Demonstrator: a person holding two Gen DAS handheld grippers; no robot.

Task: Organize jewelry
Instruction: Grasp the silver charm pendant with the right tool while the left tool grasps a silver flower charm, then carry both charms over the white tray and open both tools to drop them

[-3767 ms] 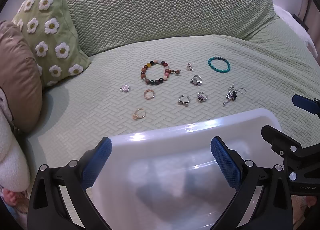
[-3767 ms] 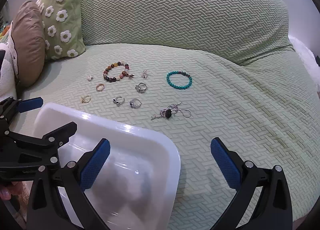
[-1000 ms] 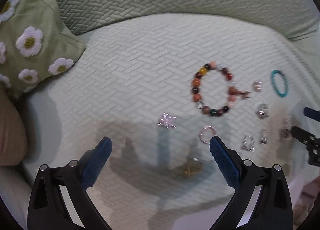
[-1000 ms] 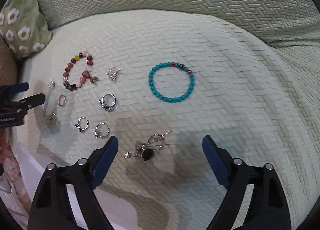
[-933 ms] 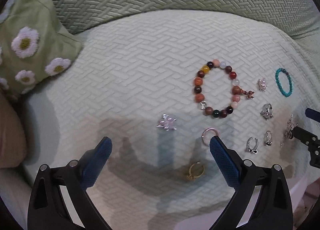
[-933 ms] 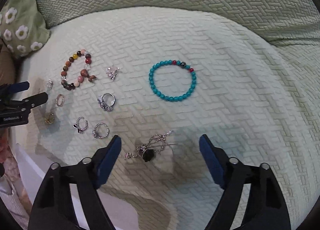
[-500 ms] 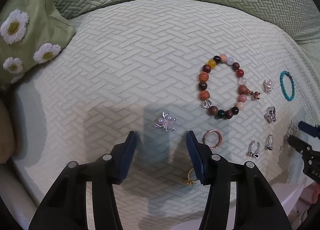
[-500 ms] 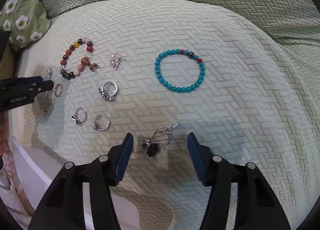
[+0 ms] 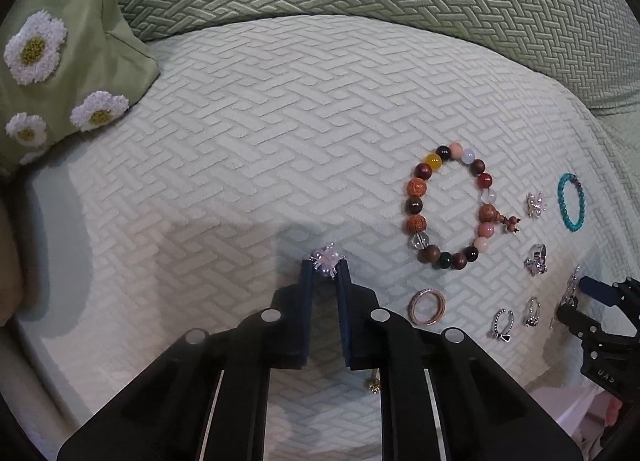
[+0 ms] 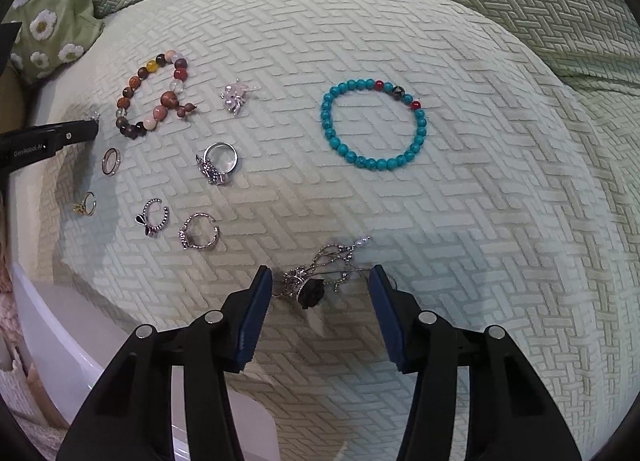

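Jewelry lies spread on a pale green woven bedspread (image 9: 240, 141). My left gripper (image 9: 325, 273) points down and is shut on a small silver pearl charm (image 9: 328, 259), pinched between its fingertips. It also shows at the left edge of the right wrist view as the left gripper (image 10: 86, 129). My right gripper (image 10: 320, 281) stands half open over a silver pendant with a black rose (image 10: 310, 291); the piece lies between the jaws, its ends near both pads. A multicoloured bead bracelet (image 9: 448, 209) and a turquoise bracelet (image 10: 374, 125) lie flat.
A rose-gold ring (image 9: 427, 301), a gold ring (image 10: 86, 205), three silver rings (image 10: 218, 163) and a silver charm (image 10: 234, 95) lie nearby. A white bin (image 10: 60, 321) sits below the bed edge. A daisy cushion (image 9: 48, 61) lies far left.
My left jaws went from wide open to shut on the pearl charm. The right jaws narrowed around the black-rose pendant. Both grippers came down closer to the bedspread.
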